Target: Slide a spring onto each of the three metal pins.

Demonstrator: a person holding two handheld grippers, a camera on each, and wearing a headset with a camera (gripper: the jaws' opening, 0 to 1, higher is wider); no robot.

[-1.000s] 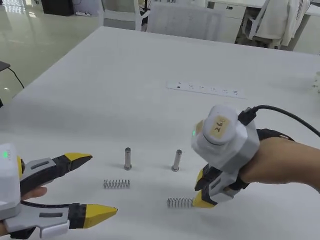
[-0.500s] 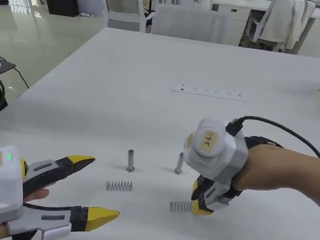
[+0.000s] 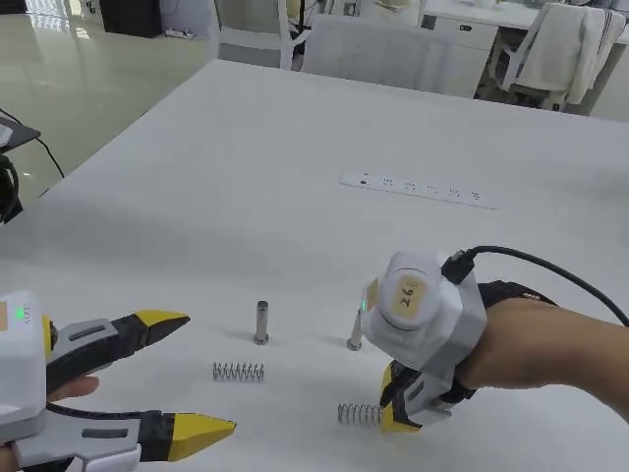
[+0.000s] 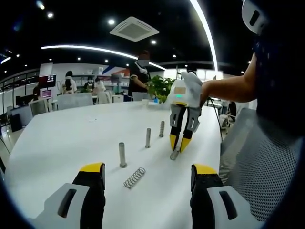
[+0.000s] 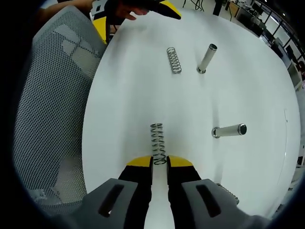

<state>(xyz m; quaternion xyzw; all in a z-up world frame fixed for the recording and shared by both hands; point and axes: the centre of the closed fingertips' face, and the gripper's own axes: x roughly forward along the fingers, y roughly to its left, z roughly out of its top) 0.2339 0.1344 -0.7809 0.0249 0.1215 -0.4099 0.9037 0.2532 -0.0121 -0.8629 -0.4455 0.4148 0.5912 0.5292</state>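
Two metal pins (image 3: 261, 323) (image 3: 355, 330) stand upright on the white table (image 3: 295, 197); the left gripper view shows three in a row (image 4: 122, 155) (image 4: 148, 138) (image 4: 161, 129). One spring (image 3: 239, 372) (image 4: 135, 177) lies loose in front of the left pin. Another spring (image 3: 359, 414) (image 5: 158, 140) lies on the table with its end between the yellow tips of my right gripper (image 3: 396, 421) (image 5: 159, 161), which is shut on it. My left gripper (image 3: 192, 374) (image 4: 145, 174) hovers open at the near left, holding nothing.
A white power strip (image 3: 418, 187) lies across the far middle of the table. Chairs (image 3: 373, 44) stand beyond the far edge. A grey mesh chair (image 5: 52, 95) sits close to the near table edge. People are in the background of the left gripper view.
The head camera has drifted. My right gripper has leaned a little left and lower over the spring's end. Springs, pins and the left gripper have kept their places.
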